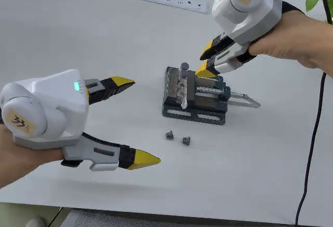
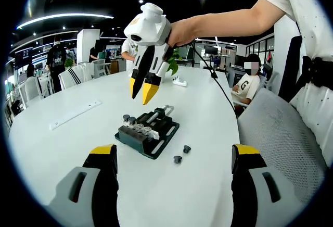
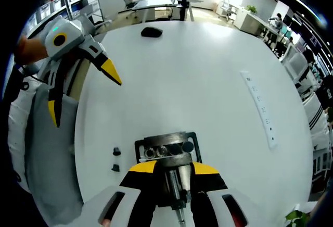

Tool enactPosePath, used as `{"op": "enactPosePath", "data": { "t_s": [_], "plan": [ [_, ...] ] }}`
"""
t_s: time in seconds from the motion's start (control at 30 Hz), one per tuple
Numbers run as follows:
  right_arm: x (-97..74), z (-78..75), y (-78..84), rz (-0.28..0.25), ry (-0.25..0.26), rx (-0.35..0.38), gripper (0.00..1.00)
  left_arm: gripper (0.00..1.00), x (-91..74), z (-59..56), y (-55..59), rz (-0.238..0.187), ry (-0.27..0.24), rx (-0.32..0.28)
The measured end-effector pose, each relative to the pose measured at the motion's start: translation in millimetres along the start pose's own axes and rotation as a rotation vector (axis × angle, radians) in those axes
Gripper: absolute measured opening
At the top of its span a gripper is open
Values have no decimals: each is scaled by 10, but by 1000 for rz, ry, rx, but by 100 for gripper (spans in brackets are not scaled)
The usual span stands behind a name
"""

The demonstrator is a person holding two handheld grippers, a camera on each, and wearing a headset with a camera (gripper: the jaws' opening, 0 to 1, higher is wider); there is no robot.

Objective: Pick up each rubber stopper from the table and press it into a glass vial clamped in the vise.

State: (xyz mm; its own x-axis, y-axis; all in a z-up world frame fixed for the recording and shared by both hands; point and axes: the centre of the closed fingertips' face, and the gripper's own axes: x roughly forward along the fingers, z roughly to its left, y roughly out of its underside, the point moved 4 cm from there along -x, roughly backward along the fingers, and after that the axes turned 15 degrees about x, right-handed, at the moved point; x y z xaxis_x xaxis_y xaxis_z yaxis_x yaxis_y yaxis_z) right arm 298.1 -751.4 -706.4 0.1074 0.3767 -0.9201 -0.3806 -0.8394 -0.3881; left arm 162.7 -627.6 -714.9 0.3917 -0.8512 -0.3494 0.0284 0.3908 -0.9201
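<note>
White office tabletop (image 1: pixel 78 39) | two rubber stoppers (image 1: pixel 169 135) loose beside vise (image 1: pixel 208 104), likely light, squashy; pinch their sides | left gripper (image 1: pixel 144 121) spread, empty | right gripper (image 1: pixel 200 66) narrowly parted over vials (image 1: pixel 183 87), empty

Left claw (image 1: pixel 144 121): white shell, black jaws, yellow tips, small green lamp on top. Right claw (image 1: pixel 200 66): same white, black and yellow. Tabletop (image 1: pixel 104 39) plain white. Vise (image 1: pixel 195 107) at right claw's tips dark grey, screw silvery. Two rubber stoppers (image 1: pixel 169 135) ahead of left claw dark grey. Cable (image 1: pixel 314 149) black.
</note>
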Motion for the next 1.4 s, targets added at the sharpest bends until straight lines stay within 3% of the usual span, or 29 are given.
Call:
{"op": "enactPosePath", "data": {
  "t_s": [0.57,0.87,1.4],
  "plan": [
    [-351,188,261,-176,-30,93,41,93,-53,-6,7,36,12,16],
    [-380,319,504,-246,-67,130,52,93,-72,-20,-13,46,17,26],
    [-468,589,858,-385,-102,225,60,95,-96,-68,3,73,29,28]
  ]
}}
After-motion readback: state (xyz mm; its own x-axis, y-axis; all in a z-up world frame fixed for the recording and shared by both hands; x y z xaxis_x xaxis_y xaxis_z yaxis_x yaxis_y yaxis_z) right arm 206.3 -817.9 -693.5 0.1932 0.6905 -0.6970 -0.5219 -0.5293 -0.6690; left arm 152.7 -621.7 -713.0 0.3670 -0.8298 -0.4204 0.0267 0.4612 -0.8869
